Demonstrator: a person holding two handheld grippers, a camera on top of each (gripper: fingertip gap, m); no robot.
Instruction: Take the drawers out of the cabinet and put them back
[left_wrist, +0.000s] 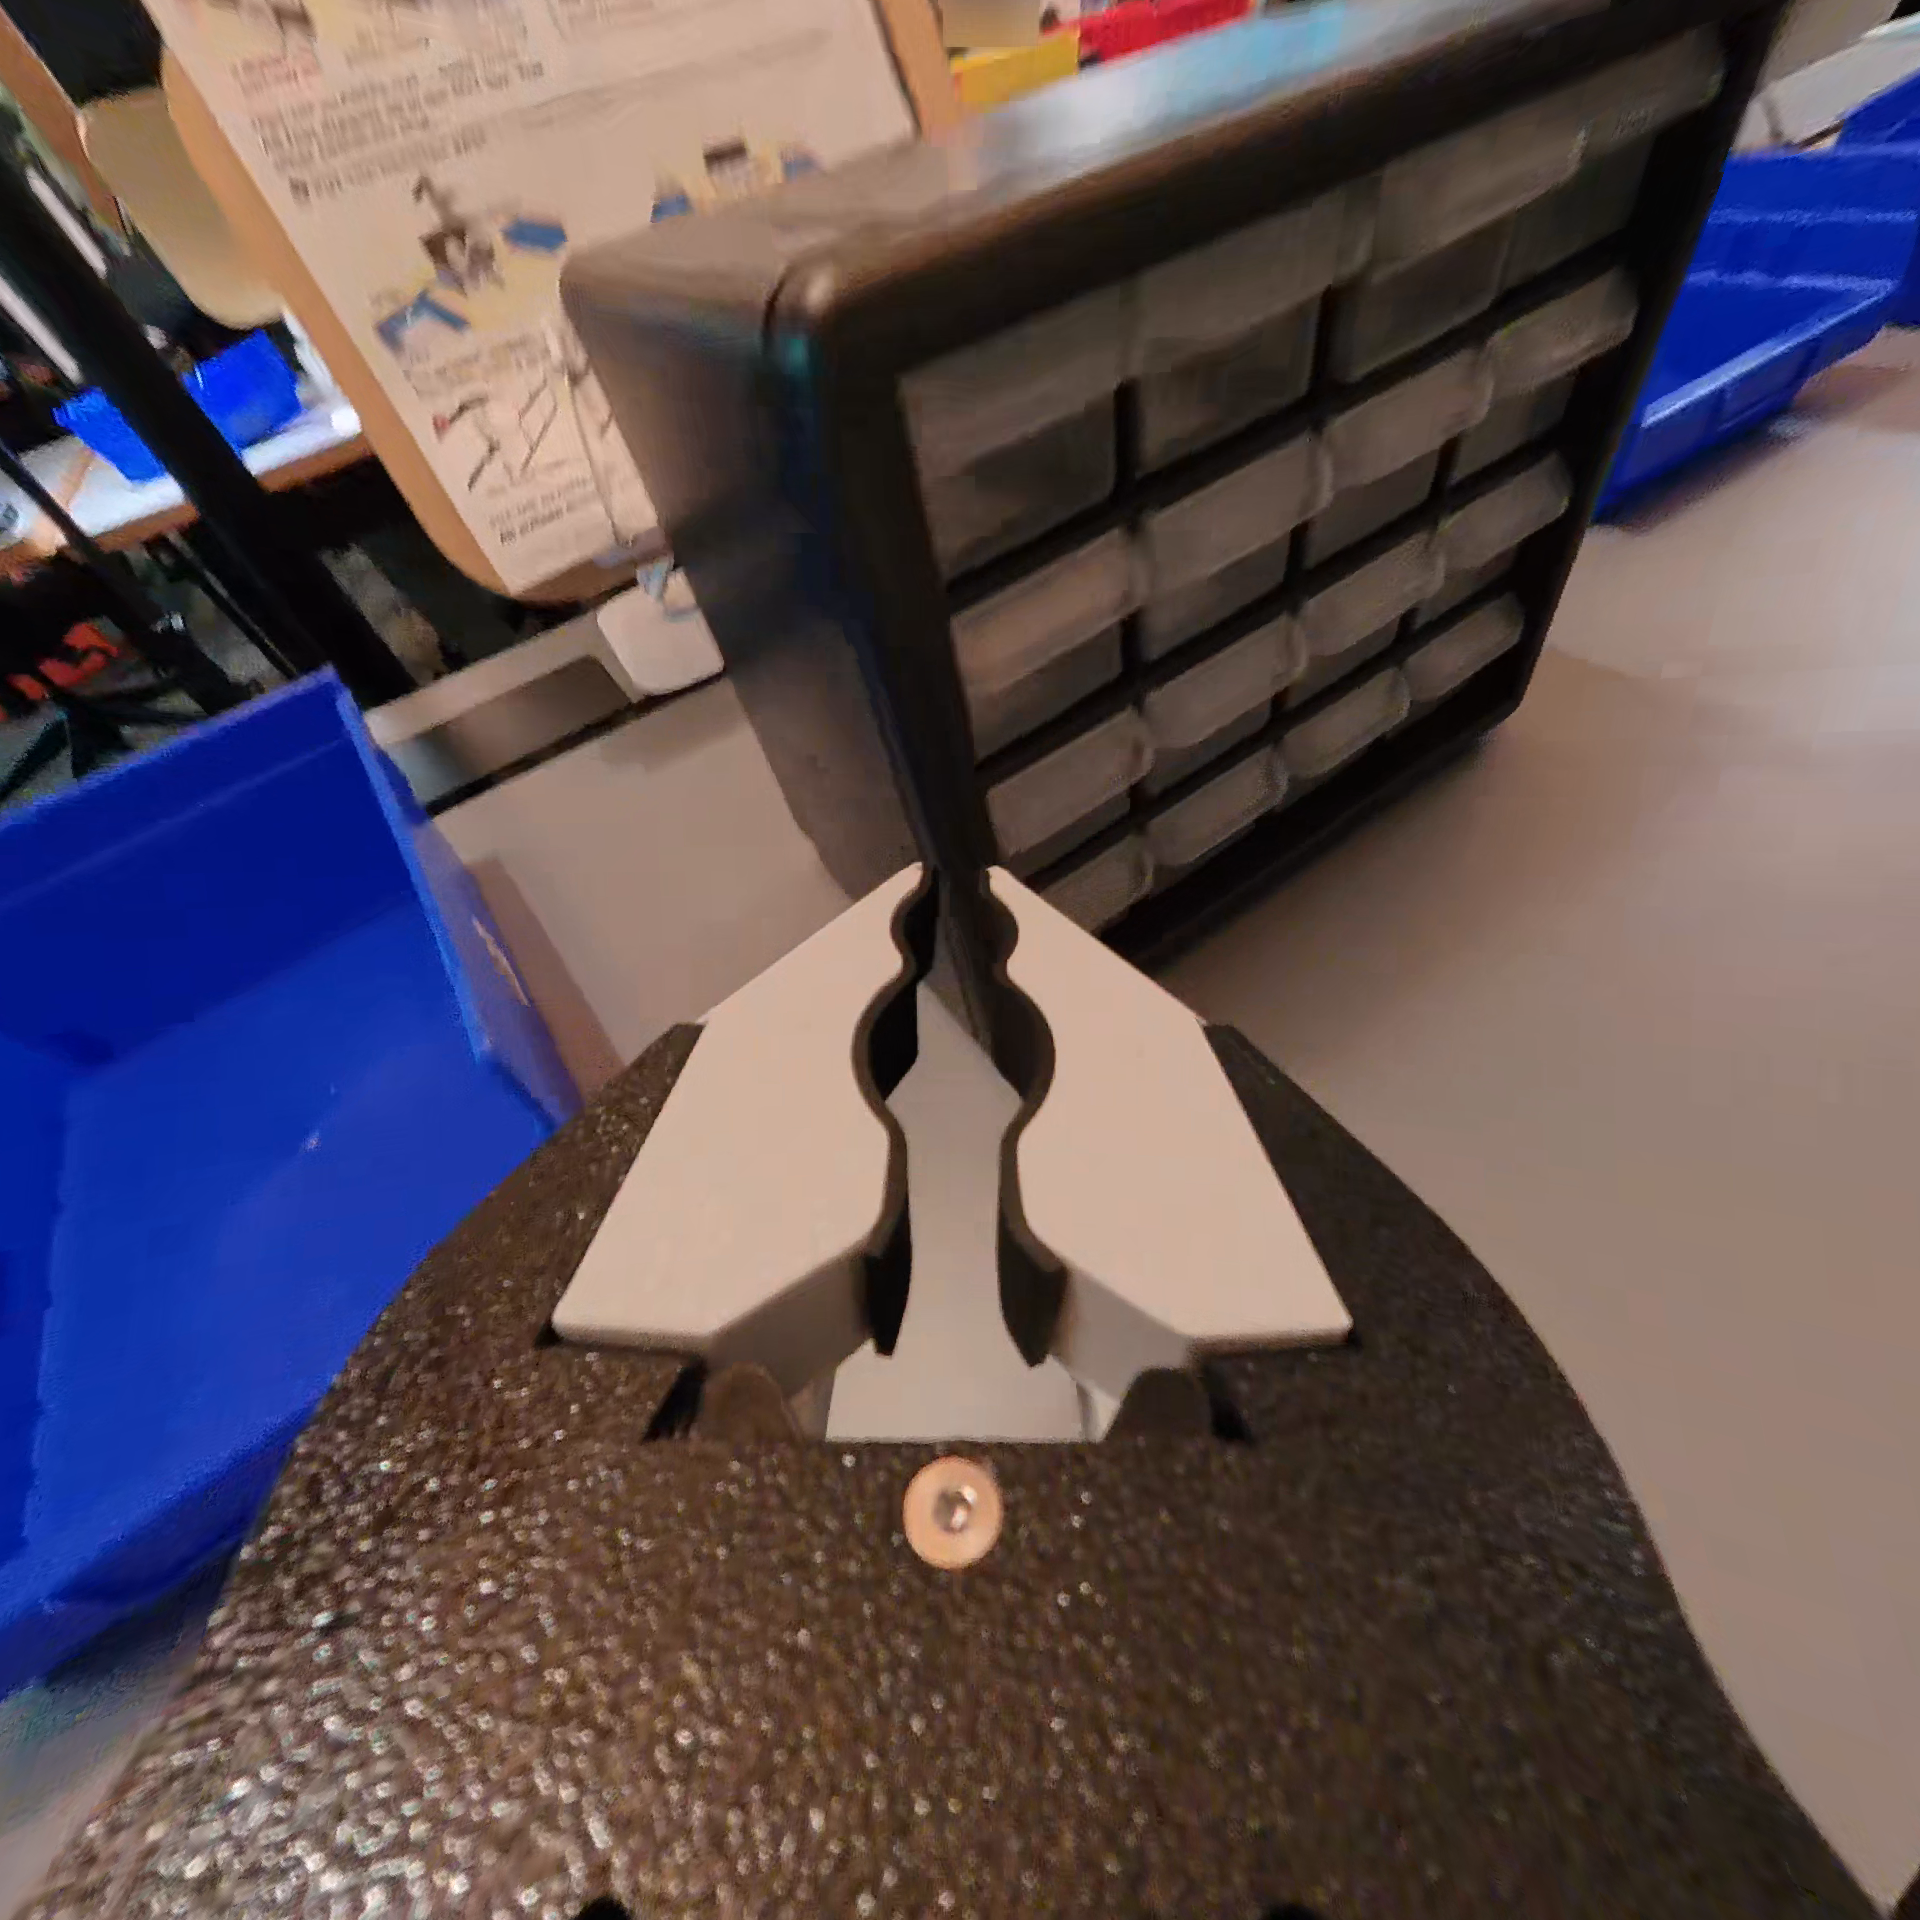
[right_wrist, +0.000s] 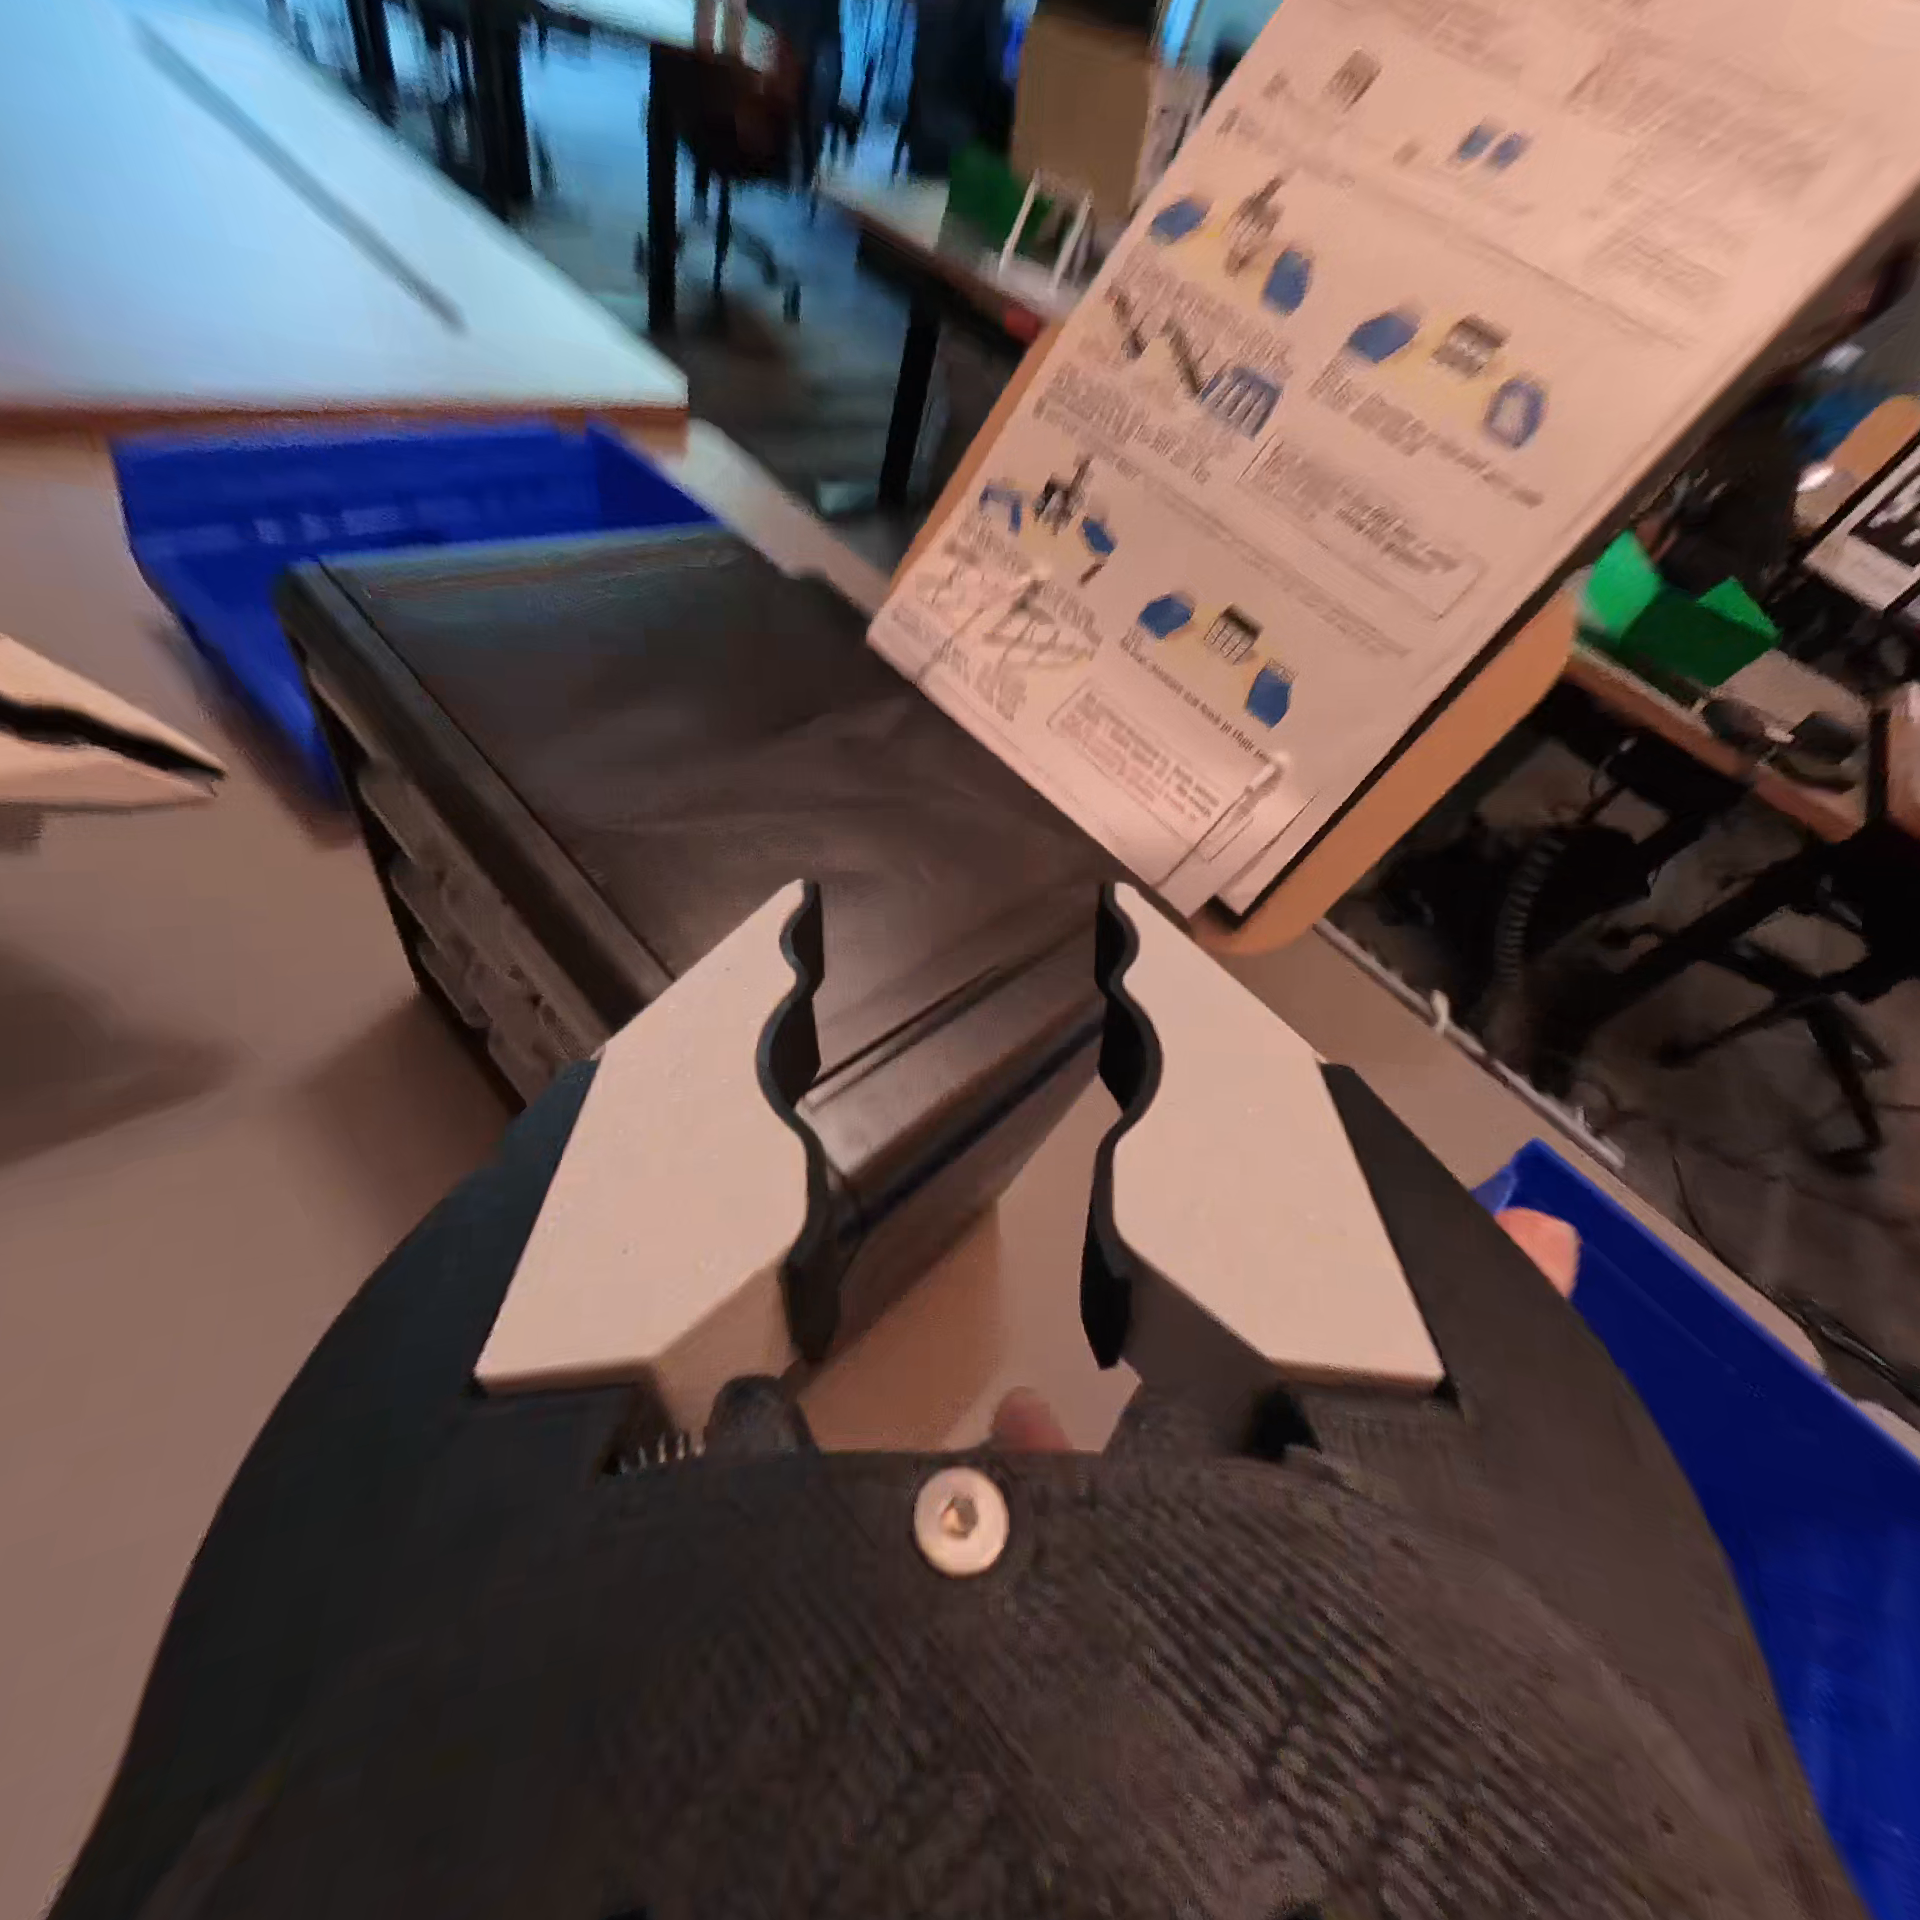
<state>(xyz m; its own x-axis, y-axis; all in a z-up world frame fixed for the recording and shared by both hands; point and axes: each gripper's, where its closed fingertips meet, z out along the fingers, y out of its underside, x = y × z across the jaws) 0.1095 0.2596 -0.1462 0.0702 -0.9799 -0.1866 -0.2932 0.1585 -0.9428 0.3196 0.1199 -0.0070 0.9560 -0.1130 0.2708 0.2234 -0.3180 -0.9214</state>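
A black cabinet (left_wrist: 831, 520) with several rows of translucent grey drawers (left_wrist: 1226, 540), all pushed in, stands on the grey table. My left gripper (left_wrist: 958, 894) is shut and empty. It points at the cabinet's lower front-left corner, which shows through the narrow slit between the fingers. In the right wrist view, the left gripper's tip (right_wrist: 156, 764) sits just left of the cabinet (right_wrist: 644, 727), apart from it. My right gripper (right_wrist: 956, 914) is open and straddles the cabinet's near top edge, with the left finger (right_wrist: 707, 1122) against it.
Blue bins stand on both sides of the cabinet (left_wrist: 208, 1143) (left_wrist: 1787, 312) (right_wrist: 364, 488) (right_wrist: 1745, 1475). A board with a printed sheet (right_wrist: 1351, 416) leans close behind the cabinet. The table edge (right_wrist: 1382, 997) runs behind it. A fingertip (right_wrist: 1543, 1252) shows beside my right gripper.
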